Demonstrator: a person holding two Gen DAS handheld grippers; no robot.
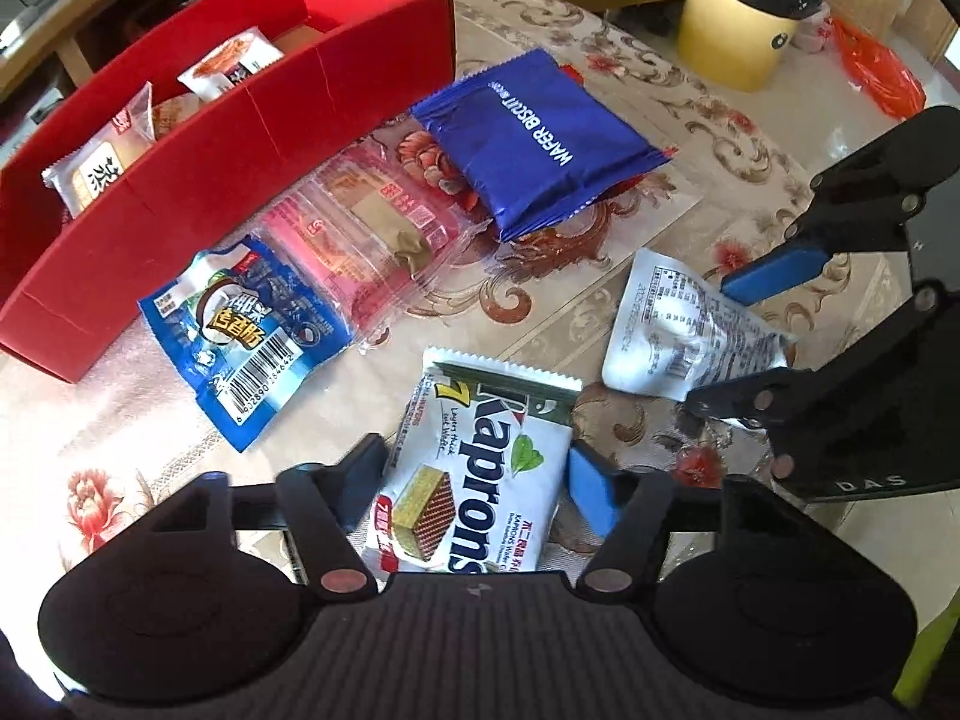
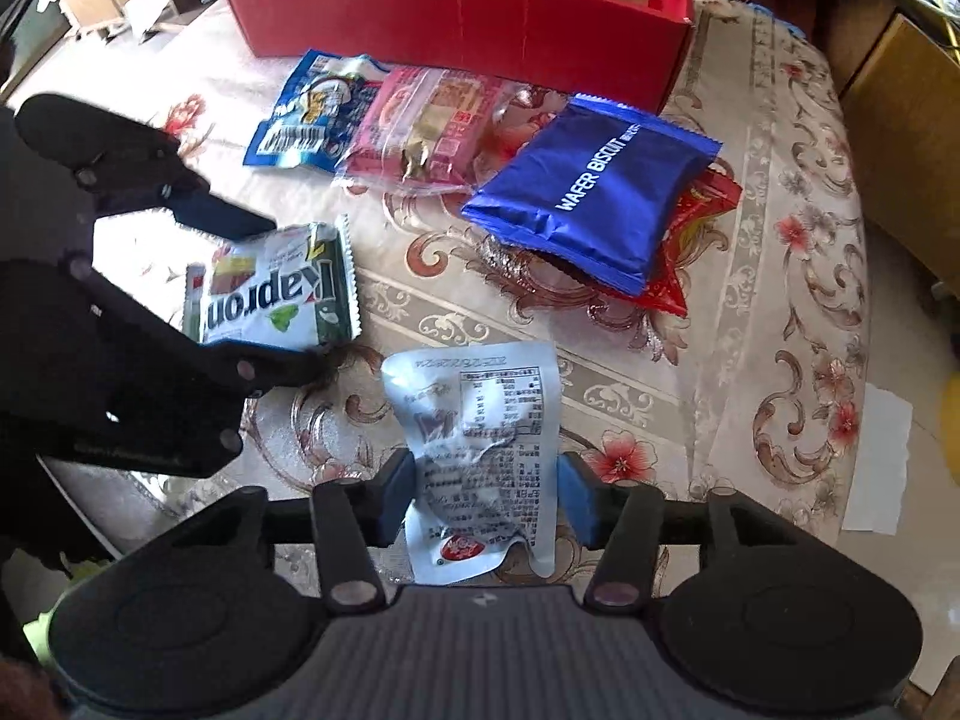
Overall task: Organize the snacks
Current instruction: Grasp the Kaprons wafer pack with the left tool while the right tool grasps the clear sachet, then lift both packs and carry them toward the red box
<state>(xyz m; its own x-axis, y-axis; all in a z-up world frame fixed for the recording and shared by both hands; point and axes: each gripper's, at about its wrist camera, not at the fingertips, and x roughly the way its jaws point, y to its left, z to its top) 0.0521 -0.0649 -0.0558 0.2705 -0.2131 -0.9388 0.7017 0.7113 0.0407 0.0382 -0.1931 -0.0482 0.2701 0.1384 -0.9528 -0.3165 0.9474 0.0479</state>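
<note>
A white and green Kaprons wafer packet (image 1: pixel 474 462) (image 2: pixel 276 294) lies on the flowered tablecloth with my left gripper (image 1: pixel 480 474) (image 2: pixel 294 294) shut on its two long edges. Just to its right lies a crumpled silver pouch (image 2: pixel 480 444) (image 1: pixel 678 324), printed side up. My right gripper (image 2: pixel 486 498) (image 1: pixel 711 342) is shut on this pouch, one blue pad at each side. Both grippers point steeply down at the table. The red box (image 1: pixel 210 180) (image 2: pixel 456 18) stands at the far side with several packets inside.
Between the box and the grippers lie a blue coconut packet (image 1: pixel 240 336), a pink clear-wrapped packet (image 1: pixel 366 228) and a blue wafer biscuit bag (image 1: pixel 534 138) resting on a red packet (image 2: pixel 696 222). A yellow bin (image 1: pixel 744 18) stands on the floor beyond the table's edge.
</note>
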